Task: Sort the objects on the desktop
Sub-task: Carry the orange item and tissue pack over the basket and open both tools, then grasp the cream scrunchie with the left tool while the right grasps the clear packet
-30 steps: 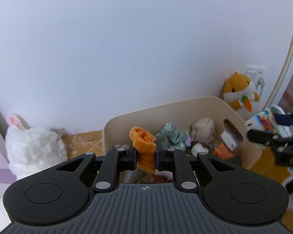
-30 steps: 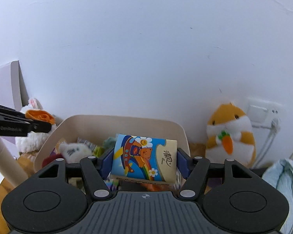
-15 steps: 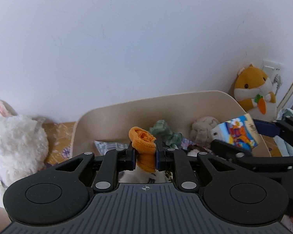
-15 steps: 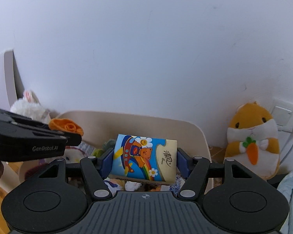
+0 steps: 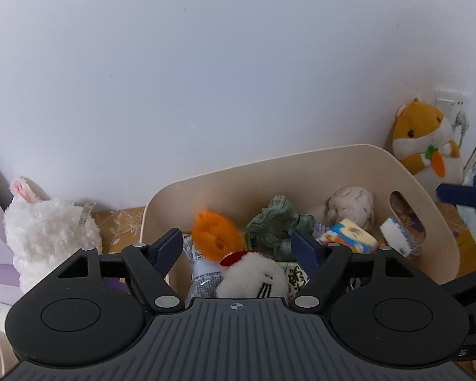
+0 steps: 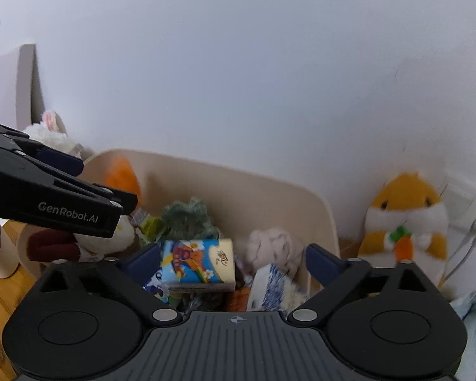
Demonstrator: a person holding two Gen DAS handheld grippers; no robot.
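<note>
Release over bin (image 5: 301, 171) | left gripper (image 5: 236, 247) fingers spread, grasping nothing | orange cloth (image 5: 215, 235) blurred above pile | right gripper (image 6: 233, 258) spread wide | cartoon pack (image 6: 200, 262) inside bin | advice: lift straight up, avoid snagging green scrunchie (image 5: 273, 222)

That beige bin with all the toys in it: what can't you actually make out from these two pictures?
- Bin floor: hidden by the piled items, both views.
- Bin's near wall: covered by the left tongs body, left view.
- Orange fuzzy item: motion-blurred in both views, so resting or falling cannot be told.
- Cartoon tissue pack: lower edge hidden behind the right tongs body.
- White plush in the bin: partly hidden, its shape unclear.
</note>
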